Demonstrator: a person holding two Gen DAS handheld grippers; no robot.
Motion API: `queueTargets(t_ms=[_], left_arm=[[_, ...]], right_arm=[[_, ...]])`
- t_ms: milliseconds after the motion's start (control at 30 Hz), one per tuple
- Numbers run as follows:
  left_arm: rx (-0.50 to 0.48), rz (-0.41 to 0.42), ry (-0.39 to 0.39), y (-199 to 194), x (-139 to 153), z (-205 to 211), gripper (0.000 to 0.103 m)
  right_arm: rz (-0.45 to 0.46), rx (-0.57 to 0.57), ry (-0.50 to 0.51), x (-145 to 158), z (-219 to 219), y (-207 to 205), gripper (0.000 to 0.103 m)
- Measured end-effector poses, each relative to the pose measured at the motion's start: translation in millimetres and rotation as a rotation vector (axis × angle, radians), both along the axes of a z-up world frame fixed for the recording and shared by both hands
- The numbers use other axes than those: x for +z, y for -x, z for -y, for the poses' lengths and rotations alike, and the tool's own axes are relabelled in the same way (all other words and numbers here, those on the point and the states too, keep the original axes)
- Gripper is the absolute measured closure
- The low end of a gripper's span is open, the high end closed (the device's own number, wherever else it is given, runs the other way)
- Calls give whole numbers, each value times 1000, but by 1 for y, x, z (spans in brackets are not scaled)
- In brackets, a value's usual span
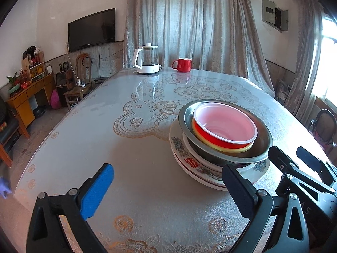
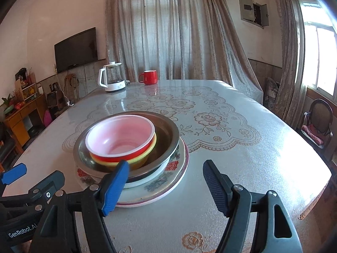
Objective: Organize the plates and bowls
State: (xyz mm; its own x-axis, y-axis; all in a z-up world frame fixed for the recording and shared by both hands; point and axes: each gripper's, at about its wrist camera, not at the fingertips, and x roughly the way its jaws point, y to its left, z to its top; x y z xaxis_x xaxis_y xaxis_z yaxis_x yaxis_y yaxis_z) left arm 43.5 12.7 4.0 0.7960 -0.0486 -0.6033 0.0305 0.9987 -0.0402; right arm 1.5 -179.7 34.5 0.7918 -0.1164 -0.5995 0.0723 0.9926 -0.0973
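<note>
Bowls and plates sit nested in one stack on the table [image 1: 126, 147]: we see a red bowl [image 1: 225, 126] with a pale inside resting in a yellow bowl [image 2: 126, 161], both inside a metal basin [image 1: 261, 147], which stands on two floral plates [image 1: 202, 170]. A lace-patterned cloth under a glossy clear cover spreads over the tabletop. At the far edge stand a white kettle [image 1: 146, 60] and a red mug [image 1: 182, 64], well apart from the stack, with long curtains [image 1: 189, 25] behind them. A dark television [image 1: 91, 29] hangs on the wall to the left, above a wooden cabinet [image 1: 27, 99]. Bare tabletop lies on all sides of the stack, widest toward the kettle.

We hold the left gripper [image 1: 166, 189] tilted downward just left of the stack, its fingers spread wide with nothing between them. Our right gripper [image 2: 166, 181] tilts down too, open and empty, its blue pad [image 2: 114, 187] in front of the basin's near rim.
</note>
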Motion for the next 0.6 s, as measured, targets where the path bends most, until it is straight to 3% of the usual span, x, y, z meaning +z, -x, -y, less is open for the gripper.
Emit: queueTargets(t_ms=[600], left_arm=[[27,39,-58,5,3,4,0]], right_arm=[[-10,22,-6,-1,-4,1,29]])
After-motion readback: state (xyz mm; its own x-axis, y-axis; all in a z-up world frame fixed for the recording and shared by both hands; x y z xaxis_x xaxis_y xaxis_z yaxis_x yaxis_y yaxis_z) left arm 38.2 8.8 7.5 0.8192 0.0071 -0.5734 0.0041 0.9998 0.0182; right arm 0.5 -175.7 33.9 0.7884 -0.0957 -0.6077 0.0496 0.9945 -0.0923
